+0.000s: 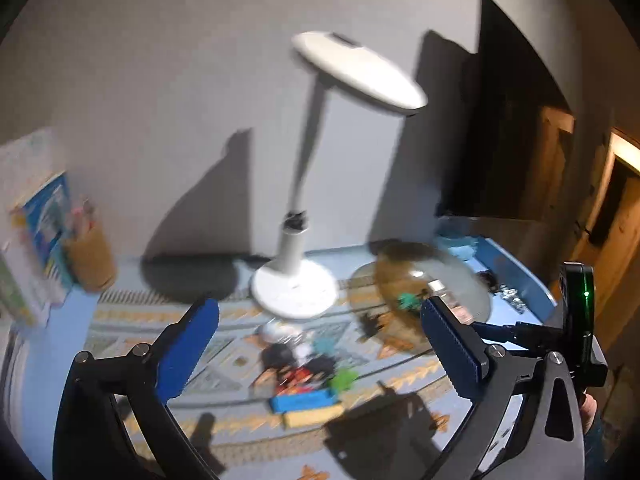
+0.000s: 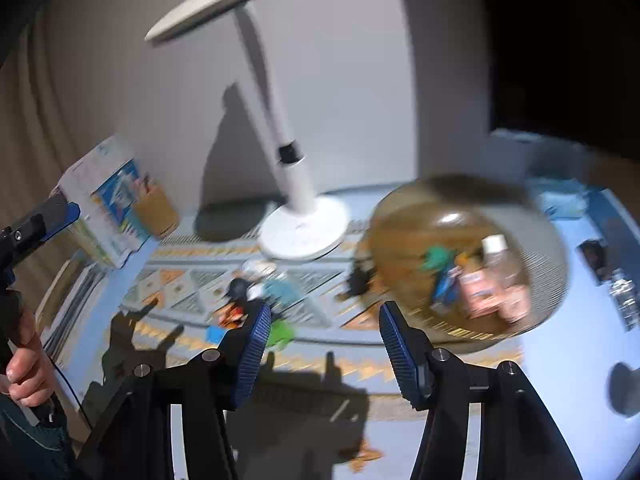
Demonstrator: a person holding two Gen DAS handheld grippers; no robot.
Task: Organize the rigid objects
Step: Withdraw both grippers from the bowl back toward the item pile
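Both pairs of tongs hang released and empty above the counter (image 1: pixel 60 344): the left tongs (image 1: pixel 320 344) spread wide, the right tongs (image 2: pixel 324 344) partly spread. The loose pile of small objects (image 1: pixel 304 364) lies just in front of the lamp base (image 1: pixel 294 288), ahead of and between the left jaws. The bowl (image 2: pixel 420 216), already holding several items, sits right of that base, so the left hand looks nearer the pile and the right nearer the bowl.

Open mat in front, clutter standing behind

A white lamp (image 2: pixel 304 224) is standing mid-worktop, blocking the back; small toys (image 2: pixel 256 300) are crowding the mat's middle, a brown bowl (image 2: pixel 460 256) is filling the right, while the near mat (image 2: pixel 400 432) is lying bare.
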